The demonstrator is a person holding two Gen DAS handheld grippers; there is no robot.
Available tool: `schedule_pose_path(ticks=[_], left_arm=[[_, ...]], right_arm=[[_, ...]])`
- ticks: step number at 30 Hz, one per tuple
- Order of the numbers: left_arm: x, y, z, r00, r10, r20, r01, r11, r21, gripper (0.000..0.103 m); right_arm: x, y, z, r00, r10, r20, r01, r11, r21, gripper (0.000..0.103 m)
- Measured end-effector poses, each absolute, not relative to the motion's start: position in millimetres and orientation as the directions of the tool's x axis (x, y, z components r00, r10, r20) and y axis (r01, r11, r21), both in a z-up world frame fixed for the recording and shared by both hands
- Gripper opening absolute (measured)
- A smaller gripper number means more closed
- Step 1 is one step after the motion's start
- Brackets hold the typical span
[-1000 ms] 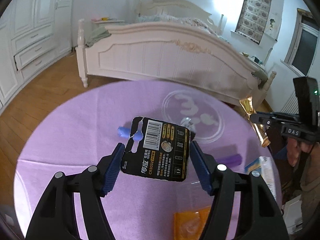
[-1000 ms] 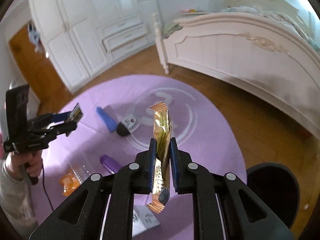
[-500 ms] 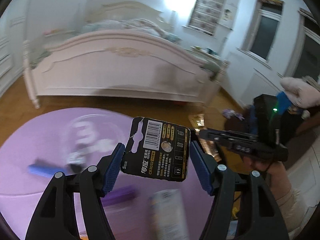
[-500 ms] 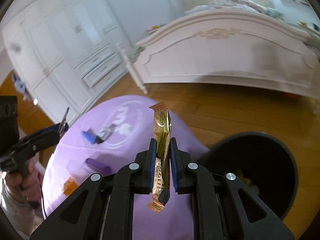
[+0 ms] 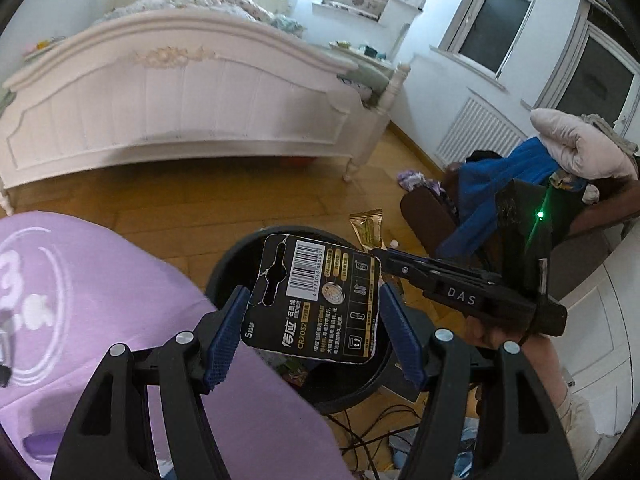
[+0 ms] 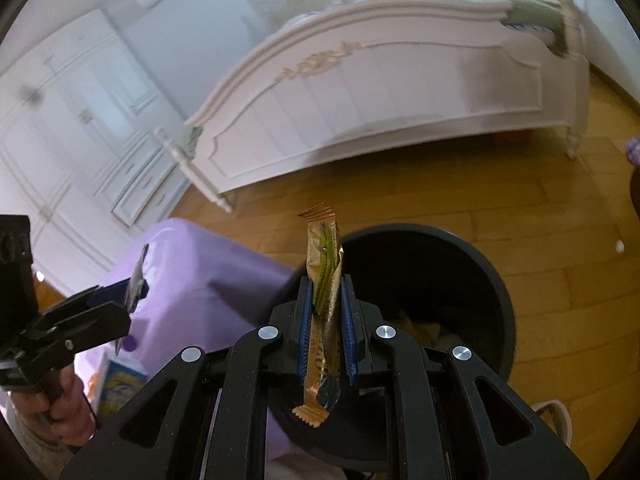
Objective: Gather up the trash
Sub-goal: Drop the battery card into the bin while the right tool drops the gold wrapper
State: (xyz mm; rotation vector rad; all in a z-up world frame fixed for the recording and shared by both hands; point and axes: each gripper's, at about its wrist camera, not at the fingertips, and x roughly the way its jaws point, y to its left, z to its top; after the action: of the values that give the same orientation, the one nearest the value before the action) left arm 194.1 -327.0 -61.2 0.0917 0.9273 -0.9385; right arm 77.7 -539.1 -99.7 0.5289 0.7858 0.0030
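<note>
My left gripper (image 5: 314, 320) is shut on a black battery card (image 5: 316, 300) with a barcode and holds it over the near rim of the black trash bin (image 5: 236, 256). My right gripper (image 6: 325, 300) is shut on a gold and green snack wrapper (image 6: 323, 276), upright above the bin (image 6: 472, 280), which has some trash inside. The right gripper (image 5: 384, 256) and its wrapper (image 5: 366, 228) also show in the left wrist view, just right of the card. The left gripper (image 6: 136, 284) shows at the left of the right wrist view.
The bin stands on the wooden floor beside the purple-covered round table (image 5: 100, 280). A white bed (image 5: 180, 92) is behind. A chair piled with clothes (image 5: 520, 176) is at the right. A purple item (image 5: 40, 446) and a blue-yellow packet (image 6: 118, 380) lie on the table. Cables (image 5: 380, 432) lie by the bin.
Both grippers have swung right, away from the table, and now hang over the black bin. Each still holds its piece of trash.
</note>
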Motion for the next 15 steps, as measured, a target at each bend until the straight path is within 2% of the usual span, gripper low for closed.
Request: schedule_pose_path(ticks=[10, 12, 14, 15], left_arm=[[192.4, -350.8, -82.3, 0.211, -0.619, -0.757, 0.719, 0.622, -0.309, 0.068], [194.2, -355.2, -84.6, 0.202, -0.613, -0.764, 0.718, 0.623, -0.31, 0.068], [196.4, -358.3, -85.0, 0.194, -0.604, -0.773, 0.717, 0.625, -0.309, 0.075], [195.7, -358.5, -84.3, 0.199, -0.603, -0.772, 0.715, 0.628, -0.306, 0.081]], right_arm=[[78.5, -558.7, -138.8, 0.694, 0.188, -0.695, 0.256, 0.838, 0.482, 0.015], [76.6, -561.9, -142.5, 0.692, 0.192, -0.696, 0.265, 0.829, 0.492, 0.027], [77.2, -564.8, -144.1, 0.694, 0.186, -0.696, 0.276, 0.824, 0.495, 0.057], [75.4, -565.8, -144.1, 0.699, 0.185, -0.691, 0.276, 0.821, 0.499, 0.061]])
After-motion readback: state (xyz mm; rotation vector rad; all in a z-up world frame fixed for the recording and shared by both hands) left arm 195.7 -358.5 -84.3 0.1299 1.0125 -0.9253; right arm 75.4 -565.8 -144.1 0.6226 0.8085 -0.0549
